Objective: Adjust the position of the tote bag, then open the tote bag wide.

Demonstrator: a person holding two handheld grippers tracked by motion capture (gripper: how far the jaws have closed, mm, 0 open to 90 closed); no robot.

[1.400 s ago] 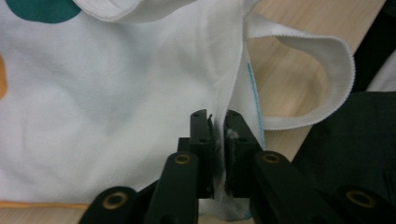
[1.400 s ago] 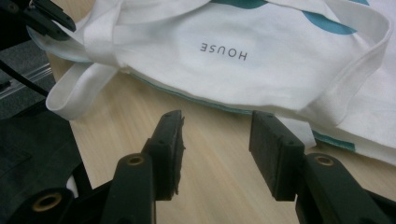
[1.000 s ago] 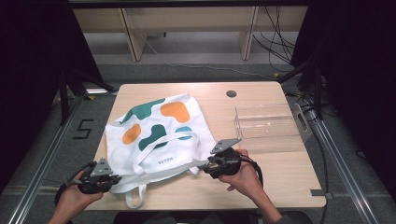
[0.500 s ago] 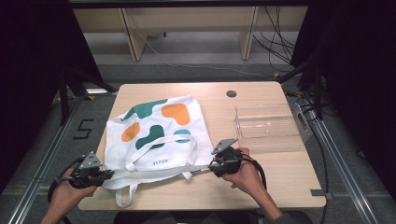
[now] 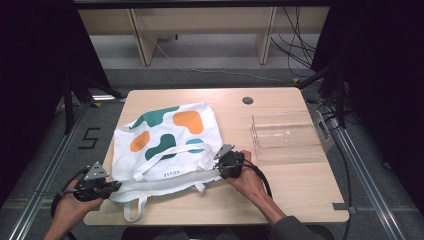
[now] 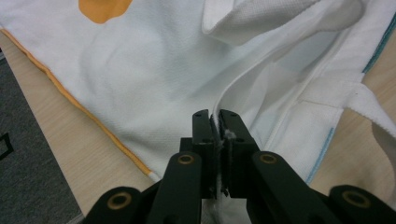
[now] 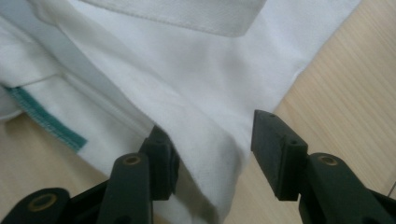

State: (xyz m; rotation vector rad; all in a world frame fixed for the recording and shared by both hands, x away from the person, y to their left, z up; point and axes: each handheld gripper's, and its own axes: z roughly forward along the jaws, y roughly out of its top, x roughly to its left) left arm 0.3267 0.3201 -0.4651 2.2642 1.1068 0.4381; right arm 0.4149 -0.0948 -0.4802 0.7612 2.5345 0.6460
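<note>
A white tote bag (image 5: 170, 145) with green and orange blobs lies flat on the wooden table (image 5: 300, 185), its mouth and handles toward the near edge. My left gripper (image 5: 116, 186) is at the bag's near-left corner. In the left gripper view it (image 6: 215, 116) is shut on the thin edge of the bag's mouth (image 6: 154, 79). My right gripper (image 5: 218, 170) is at the near-right corner. In the right gripper view its jaws (image 7: 215, 135) have just been closing but stand open. The bag's hem (image 7: 196, 79) lies between them, clear of the right-hand pad (image 7: 273, 140).
A clear plastic tray (image 5: 287, 135) stands on the right half of the table, just beyond the right hand. A dark round hole (image 5: 247, 100) sits near the far edge. One bag handle (image 5: 132, 212) hangs over the near edge.
The right gripper has shifted left and down onto the bag's near-right corner. The left gripper drew slightly left, and the bag's mouth hem now lies straighter between the two.
</note>
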